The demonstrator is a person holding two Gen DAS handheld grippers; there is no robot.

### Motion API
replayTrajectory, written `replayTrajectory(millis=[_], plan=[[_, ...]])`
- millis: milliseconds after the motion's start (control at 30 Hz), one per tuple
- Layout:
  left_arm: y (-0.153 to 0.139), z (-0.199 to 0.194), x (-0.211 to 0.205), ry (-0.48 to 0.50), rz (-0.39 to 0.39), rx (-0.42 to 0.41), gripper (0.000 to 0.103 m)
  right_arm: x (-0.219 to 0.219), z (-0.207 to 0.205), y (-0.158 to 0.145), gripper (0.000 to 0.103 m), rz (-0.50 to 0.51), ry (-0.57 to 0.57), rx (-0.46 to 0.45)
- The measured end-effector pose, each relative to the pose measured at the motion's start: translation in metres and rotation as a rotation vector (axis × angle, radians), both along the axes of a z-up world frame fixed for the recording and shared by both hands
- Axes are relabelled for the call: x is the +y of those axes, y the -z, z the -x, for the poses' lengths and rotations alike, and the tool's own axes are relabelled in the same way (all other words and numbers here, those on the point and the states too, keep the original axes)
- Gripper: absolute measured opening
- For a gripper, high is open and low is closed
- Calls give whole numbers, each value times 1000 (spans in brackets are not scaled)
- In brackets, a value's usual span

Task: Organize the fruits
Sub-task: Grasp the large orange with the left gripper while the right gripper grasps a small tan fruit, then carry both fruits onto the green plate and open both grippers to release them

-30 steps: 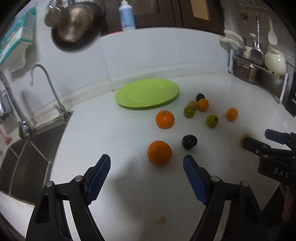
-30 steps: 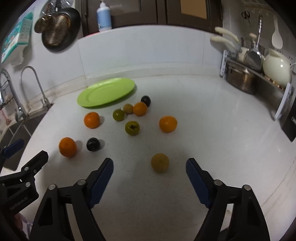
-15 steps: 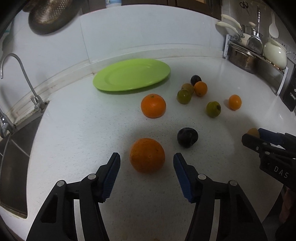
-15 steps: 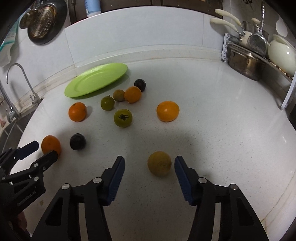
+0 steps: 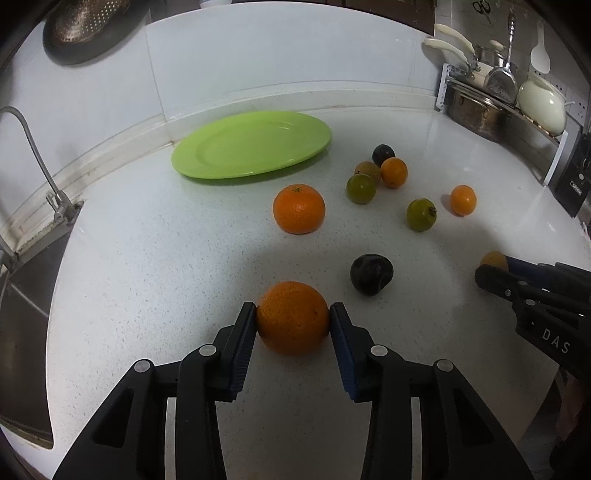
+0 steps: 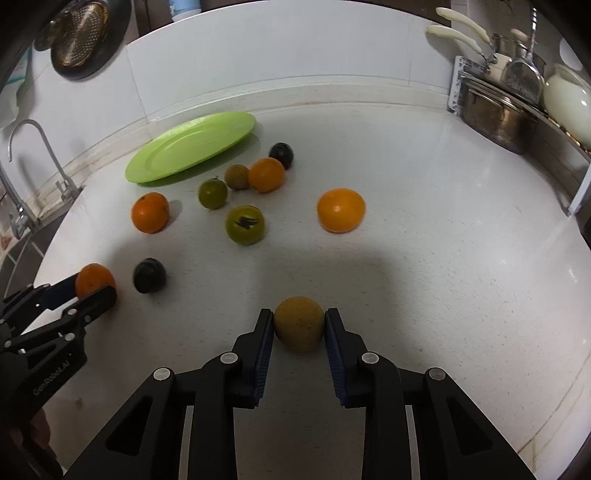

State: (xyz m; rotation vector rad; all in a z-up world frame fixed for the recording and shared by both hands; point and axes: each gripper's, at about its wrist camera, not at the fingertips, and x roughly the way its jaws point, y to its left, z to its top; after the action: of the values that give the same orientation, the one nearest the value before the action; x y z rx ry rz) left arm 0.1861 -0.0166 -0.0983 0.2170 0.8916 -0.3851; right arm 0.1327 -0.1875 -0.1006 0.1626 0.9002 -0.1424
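My left gripper (image 5: 292,317) is shut on a large orange (image 5: 292,314) that rests on the white counter; it also shows at the left of the right wrist view (image 6: 94,280). My right gripper (image 6: 299,325) is shut on a dull yellow-brown fruit (image 6: 299,326) on the counter. A green plate (image 5: 251,144) lies empty by the back wall. Between plate and grippers lie loose fruits: an orange (image 5: 299,208), a dark plum (image 5: 370,275), two green fruits (image 5: 421,215), small oranges (image 5: 463,199) and another dark plum (image 5: 383,154).
A sink with a tap (image 5: 33,155) is at the left edge. A rack with pots and utensils (image 5: 491,107) stands at the back right. A colander (image 5: 85,26) hangs on the wall. The counter's front edge is close under both grippers.
Both grippers moved forward and down and closed: the left around the large orange, the right around the yellow-brown fruit. The other fruits have not moved.
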Motion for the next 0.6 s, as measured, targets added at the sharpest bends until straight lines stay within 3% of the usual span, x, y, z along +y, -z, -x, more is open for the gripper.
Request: replayTrajectory(millis=[600], plan=[[-51, -8, 34, 53, 19, -98, 40, 59, -21, -45, 29, -12, -192, -106]])
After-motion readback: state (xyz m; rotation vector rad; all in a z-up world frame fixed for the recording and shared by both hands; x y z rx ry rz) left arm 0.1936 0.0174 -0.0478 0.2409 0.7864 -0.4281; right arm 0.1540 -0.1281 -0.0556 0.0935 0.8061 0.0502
